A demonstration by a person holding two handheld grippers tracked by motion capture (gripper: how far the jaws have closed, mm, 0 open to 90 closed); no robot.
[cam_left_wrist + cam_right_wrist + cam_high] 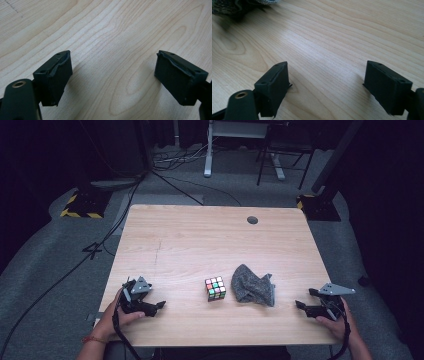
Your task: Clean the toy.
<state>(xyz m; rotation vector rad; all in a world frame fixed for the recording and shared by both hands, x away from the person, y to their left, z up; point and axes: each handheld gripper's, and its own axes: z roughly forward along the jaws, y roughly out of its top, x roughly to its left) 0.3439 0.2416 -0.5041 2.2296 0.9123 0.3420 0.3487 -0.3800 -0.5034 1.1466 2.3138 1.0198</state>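
A colourful puzzle cube (215, 288) sits on the wooden table (200, 240) near its front middle, with a crumpled grey cloth (253, 285) just to its right. My left gripper (159, 305) rests at the front left, held in a hand, its tips pointing right toward the cube and well short of it. In the left gripper view its jaws stand wide apart over bare wood, so the left gripper (112, 75) is open and empty. At the front right my right gripper (300, 305) points left toward the cloth. It (325, 83) is open too, the cloth (237, 6) lying beyond it.
A round cable hole (252, 220) sits near the table's far right edge. Beyond the table are cables on the grey floor, a white desk leg (207, 155) and black stands with yellow-striped bases (82, 205).
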